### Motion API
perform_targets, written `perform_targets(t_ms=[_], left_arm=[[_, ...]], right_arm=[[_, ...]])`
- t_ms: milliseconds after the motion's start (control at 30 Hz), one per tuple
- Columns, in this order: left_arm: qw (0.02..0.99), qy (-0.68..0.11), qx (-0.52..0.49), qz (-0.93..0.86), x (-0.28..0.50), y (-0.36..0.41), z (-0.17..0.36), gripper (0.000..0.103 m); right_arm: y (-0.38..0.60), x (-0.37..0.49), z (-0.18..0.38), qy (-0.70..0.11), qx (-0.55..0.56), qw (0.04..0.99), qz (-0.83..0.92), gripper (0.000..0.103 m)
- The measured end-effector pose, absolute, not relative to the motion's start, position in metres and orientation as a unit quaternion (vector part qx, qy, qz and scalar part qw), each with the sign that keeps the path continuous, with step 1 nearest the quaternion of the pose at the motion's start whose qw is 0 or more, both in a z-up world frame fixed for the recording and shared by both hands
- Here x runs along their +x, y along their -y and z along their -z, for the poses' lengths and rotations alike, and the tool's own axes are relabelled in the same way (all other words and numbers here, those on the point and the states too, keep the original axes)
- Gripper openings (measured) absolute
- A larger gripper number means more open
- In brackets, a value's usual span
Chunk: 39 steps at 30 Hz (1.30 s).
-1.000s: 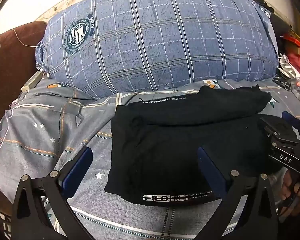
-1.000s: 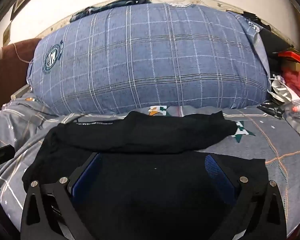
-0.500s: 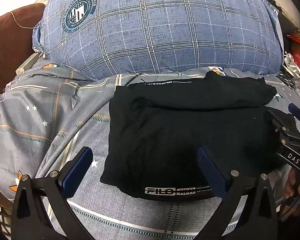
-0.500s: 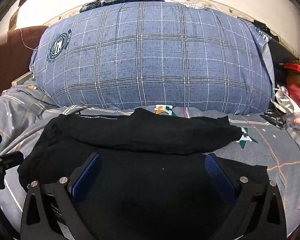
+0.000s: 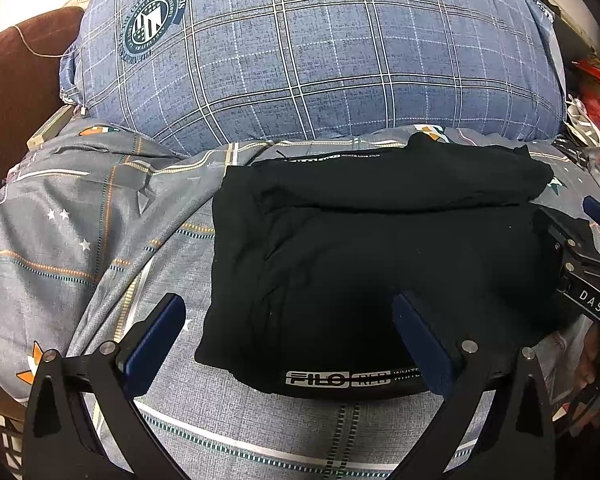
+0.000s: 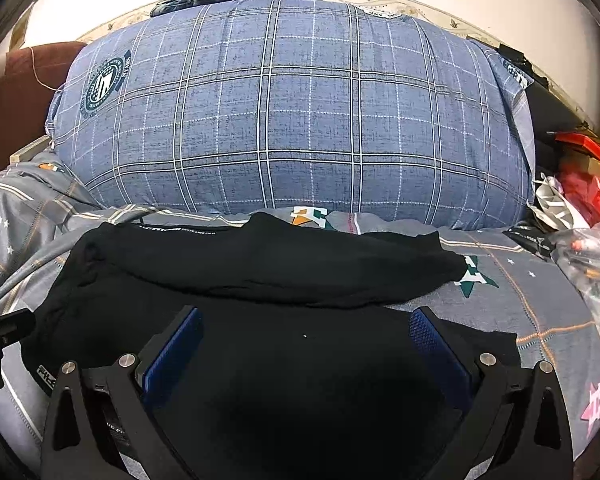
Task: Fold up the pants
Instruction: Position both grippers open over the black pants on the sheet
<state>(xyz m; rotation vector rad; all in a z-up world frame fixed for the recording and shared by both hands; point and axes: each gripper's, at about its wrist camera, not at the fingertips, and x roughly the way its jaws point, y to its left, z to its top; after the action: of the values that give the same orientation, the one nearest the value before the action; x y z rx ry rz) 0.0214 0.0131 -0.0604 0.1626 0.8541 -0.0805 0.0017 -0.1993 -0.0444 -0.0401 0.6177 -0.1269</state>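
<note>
- Left wrist view: folded black fabric pants (image 5: 380, 264) lie on the grey patterned bedsheet (image 5: 80, 248), just before the blue plaid pillow (image 5: 320, 60).
- Left gripper (image 5: 288, 334) and right gripper (image 6: 304, 342) both gape wide, holding nothing.
- Risk: the loose upper fold beside the pillow could slip open if a finger drags it.

Black pants (image 5: 372, 248) with white lettering, grey star-patterned sheet (image 5: 80, 248), blue plaid pillow (image 6: 292, 120), blue-padded tongs (image 5: 288, 332).

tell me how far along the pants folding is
Mostly done, it seems: the black fabric pants lie in a compact folded rectangle on the grey patterned bedsheet, below the blue plaid pillow. Nothing is in hand; the left gripper and right gripper are both open above the cloth. Perhaps one last fold or tidy remains.
</note>
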Motion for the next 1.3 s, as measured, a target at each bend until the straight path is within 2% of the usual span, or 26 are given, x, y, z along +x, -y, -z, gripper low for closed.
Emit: perform_targets(t_ms=[567,1300], left_arm=[[0.897,-0.441,0.030,-0.007,0.032,-0.060,0.072,0.103],[0.899,-0.436,0.042,-0.006,0.033,-0.056,0.071,0.103]], right_arm=[[0.202,0.009,0.059,-0.322,-0.022,0.944,0.070,0.103],[0.198,0.009,0.070,-0.325,-0.031,0.943,0.068,0.103]])
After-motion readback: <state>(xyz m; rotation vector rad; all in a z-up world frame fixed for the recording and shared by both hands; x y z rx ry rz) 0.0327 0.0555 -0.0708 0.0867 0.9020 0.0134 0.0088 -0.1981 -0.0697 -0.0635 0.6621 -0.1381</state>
